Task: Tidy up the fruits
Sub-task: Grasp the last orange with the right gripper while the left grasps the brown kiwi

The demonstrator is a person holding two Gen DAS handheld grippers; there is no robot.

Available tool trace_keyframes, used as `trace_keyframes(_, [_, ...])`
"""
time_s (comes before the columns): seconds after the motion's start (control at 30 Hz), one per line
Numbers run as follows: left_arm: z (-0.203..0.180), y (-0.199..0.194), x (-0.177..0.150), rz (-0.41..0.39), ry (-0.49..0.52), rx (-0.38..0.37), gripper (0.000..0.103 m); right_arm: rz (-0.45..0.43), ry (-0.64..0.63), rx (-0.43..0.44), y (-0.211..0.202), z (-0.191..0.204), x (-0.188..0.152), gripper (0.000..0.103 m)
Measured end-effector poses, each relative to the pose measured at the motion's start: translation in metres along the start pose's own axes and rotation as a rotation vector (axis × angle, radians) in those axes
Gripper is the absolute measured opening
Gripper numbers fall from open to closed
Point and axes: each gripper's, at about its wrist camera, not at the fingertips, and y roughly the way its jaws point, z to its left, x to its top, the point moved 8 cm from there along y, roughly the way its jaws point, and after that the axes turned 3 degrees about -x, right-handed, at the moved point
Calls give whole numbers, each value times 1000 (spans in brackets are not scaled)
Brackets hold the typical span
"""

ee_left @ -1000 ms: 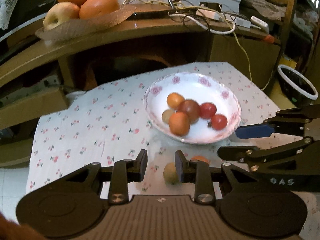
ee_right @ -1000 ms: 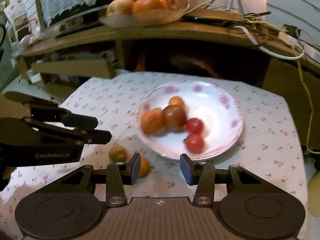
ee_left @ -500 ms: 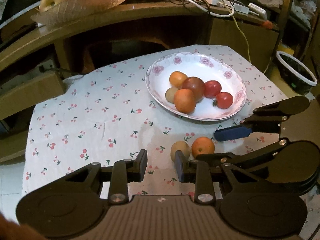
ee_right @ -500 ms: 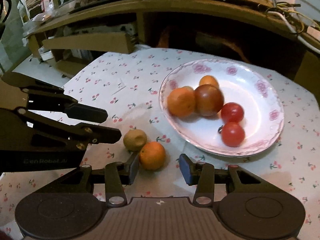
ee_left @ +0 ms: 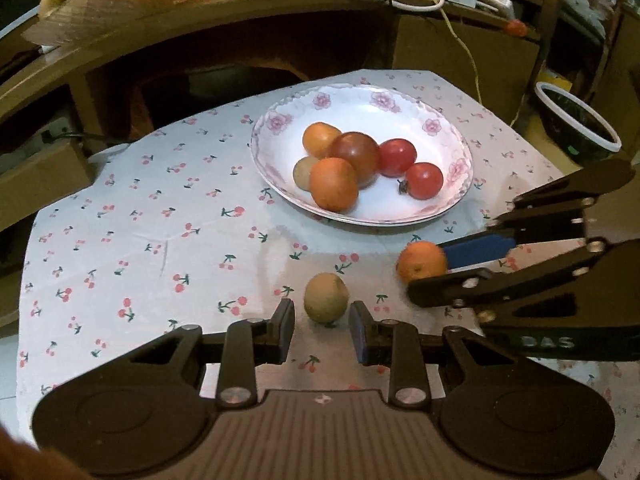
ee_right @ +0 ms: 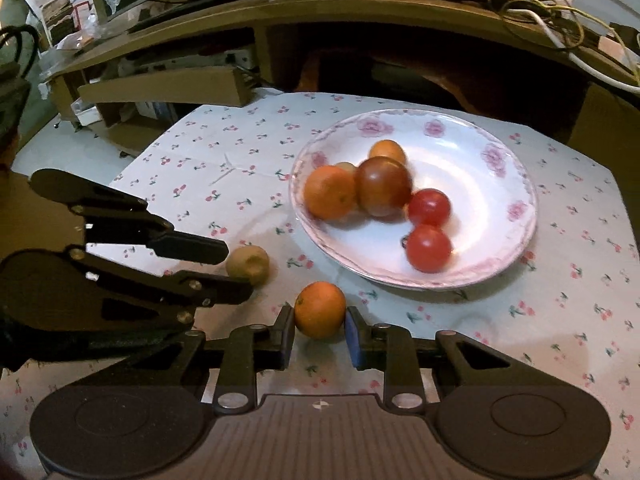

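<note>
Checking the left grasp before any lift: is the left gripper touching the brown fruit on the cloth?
Apart. The left wrist view shows cloth between the brown fruit and both fingers of the left gripper.

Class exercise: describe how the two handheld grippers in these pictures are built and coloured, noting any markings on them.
Both the left gripper and the right gripper are black linkages with silver pivot screws, ribbed grey-brown bodies and two round discs. Their jaws carry blue pads. White lettering marks the side of each, partly legible as "DAS" on the right one. No cables or sleeves show.
</note>
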Motion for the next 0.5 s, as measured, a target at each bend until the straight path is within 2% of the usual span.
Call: trace_keyframes(0.5, [-8, 11, 3, -33, -1, 29, 32, 20, 2, -16, 0, -15, -9, 30])
